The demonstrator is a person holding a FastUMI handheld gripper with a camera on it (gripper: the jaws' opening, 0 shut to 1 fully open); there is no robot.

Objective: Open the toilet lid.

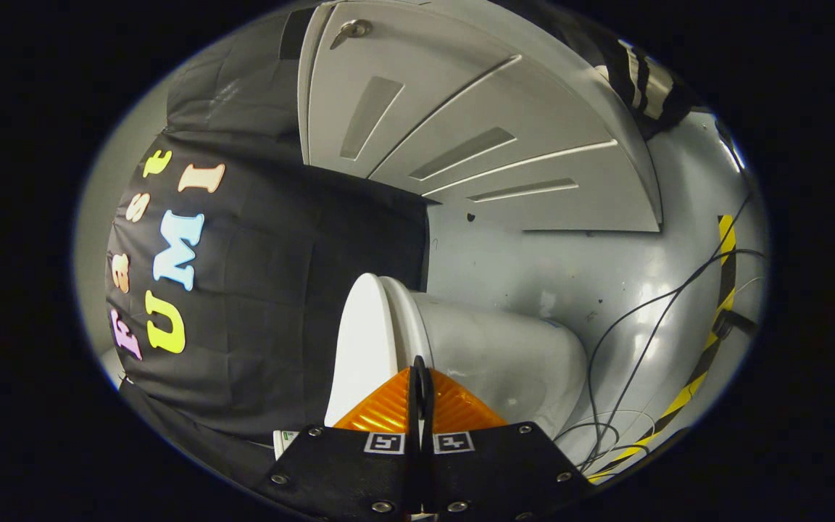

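Observation:
The whole view is rolled on its side. A white toilet lies just ahead of my fingers, its flat lid (358, 348) resting down against the seat rim (401, 319) and the bowl (512, 355). The lid faces the black cloth wall. My gripper (420, 366) is shut, fingertips pressed together with nothing between them. The tips sit in front of the bowl's side, right beside the lid and seat edge. I cannot tell whether they touch the toilet.
A grey panelled door (475, 130) with a metal handle (354, 29) stands beyond the toilet. Grey floor (577, 268) spreads around the bowl, with loose black cables (642, 319) and yellow-black tape (715, 341) on it. The black cloth wall (280, 290) hangs close by the lid.

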